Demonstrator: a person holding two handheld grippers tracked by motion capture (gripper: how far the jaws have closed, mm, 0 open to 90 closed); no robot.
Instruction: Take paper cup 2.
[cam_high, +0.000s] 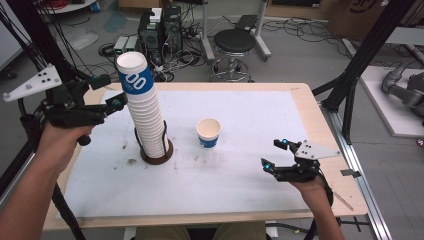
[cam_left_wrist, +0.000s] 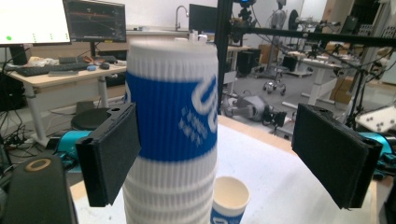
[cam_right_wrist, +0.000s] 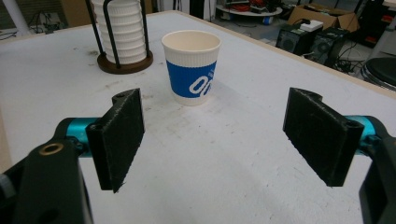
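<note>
White table (cam_high: 240, 170) bears tall ribbed blue-banded cup stack (cam_high: 145, 112).

cup stack (cam_left_wrist: 173, 140) base cut off, single cup (cam_left_wrist: 229, 199) partly hidden, maybe blurred

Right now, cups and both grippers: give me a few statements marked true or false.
1. The cup stack stands in a wire holder on a round base. True.
2. The single cup lies on its side. False: it stands upright, mouth up, on the table.
3. The left gripper is up by the top of the stack, jaws open. True.
4. The right gripper holds the single cup. False: its jaws are open and empty, apart from the cup.
5. The single cup is plain white. False: it has a blue band.
</note>
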